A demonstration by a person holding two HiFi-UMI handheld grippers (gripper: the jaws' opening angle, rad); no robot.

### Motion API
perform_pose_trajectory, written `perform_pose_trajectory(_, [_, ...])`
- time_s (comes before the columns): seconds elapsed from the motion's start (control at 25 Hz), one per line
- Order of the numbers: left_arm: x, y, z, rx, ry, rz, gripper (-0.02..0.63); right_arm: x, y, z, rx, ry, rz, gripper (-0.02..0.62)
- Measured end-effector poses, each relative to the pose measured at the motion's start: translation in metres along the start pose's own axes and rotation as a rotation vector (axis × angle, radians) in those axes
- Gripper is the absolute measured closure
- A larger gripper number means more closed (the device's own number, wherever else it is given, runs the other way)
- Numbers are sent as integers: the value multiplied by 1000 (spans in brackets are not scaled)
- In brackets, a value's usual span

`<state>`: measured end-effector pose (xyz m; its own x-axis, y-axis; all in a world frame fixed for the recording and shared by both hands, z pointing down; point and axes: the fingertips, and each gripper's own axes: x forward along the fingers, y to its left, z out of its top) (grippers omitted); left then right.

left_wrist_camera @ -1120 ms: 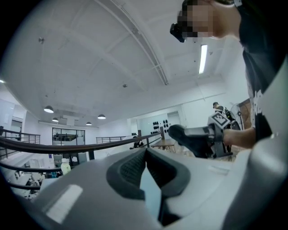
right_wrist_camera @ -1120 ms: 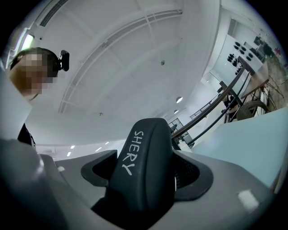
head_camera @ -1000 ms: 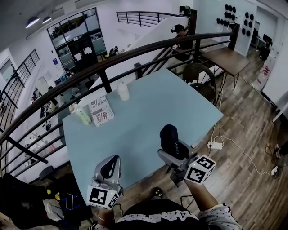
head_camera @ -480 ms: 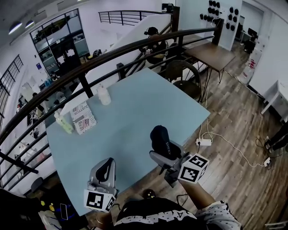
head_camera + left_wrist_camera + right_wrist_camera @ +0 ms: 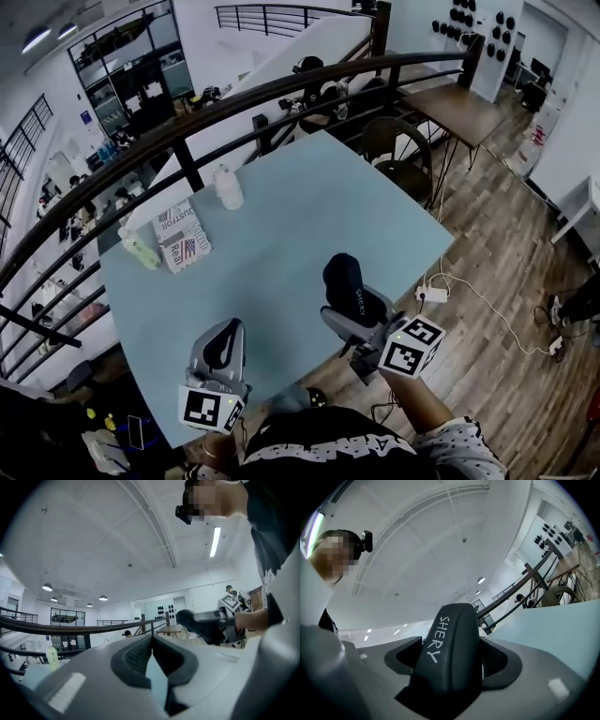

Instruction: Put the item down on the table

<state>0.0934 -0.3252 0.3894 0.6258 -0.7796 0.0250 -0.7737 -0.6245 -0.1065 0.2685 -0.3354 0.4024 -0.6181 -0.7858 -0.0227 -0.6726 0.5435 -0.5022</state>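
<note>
Item: the dark, rounded case (image 5: 451,648) with "SHERY" in white letters down its side sits between the jaws of your right gripper (image 5: 356,314), not yet on the surface.
Right jaws: closed on the case's lower part, with a pad pressed to each side. The upper part stands clear beyond the tips.
Long axis: it runs along the jaws and points up and away from you. The right gripper view looks past it at the ceiling, so the case is tipped nose-up rather than level.
Item to surface: in the head view the case hangs over the near right edge of the pale blue surface (image 5: 281,216), which lies below and ahead of the jaws. I cannot tell how high you hold it.
Next move: I judge it calls for tipping the nose down, reaching a little further in from the edge, then lowering it before you let go.
Left gripper (image 5: 223,349): its jaws are together at the tips with nothing between them. It is held low by the near edge, to the left of the case, so the right hand is the one to act.
Far side: two bottles (image 5: 228,187) (image 5: 141,251) and a printed packet (image 5: 181,236) stand well apart from the case, near the railing (image 5: 281,92).
</note>
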Motion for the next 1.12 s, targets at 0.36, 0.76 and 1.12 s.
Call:
perform_pose_trajectory(0.36, [-3, 51, -14, -18, 25, 64, 606, 62, -4, -18, -10, 74, 13, 209])
perform_pose_trajectory(0.76, [-17, 111, -37, -49, 41, 140, 606, 135, -8, -53, -27, 186, 31, 209])
perform_pose_trajectory(1.12, [-19, 147, -57, -93, 71, 171, 606, 185, -13, -82, -46, 274, 29, 209])
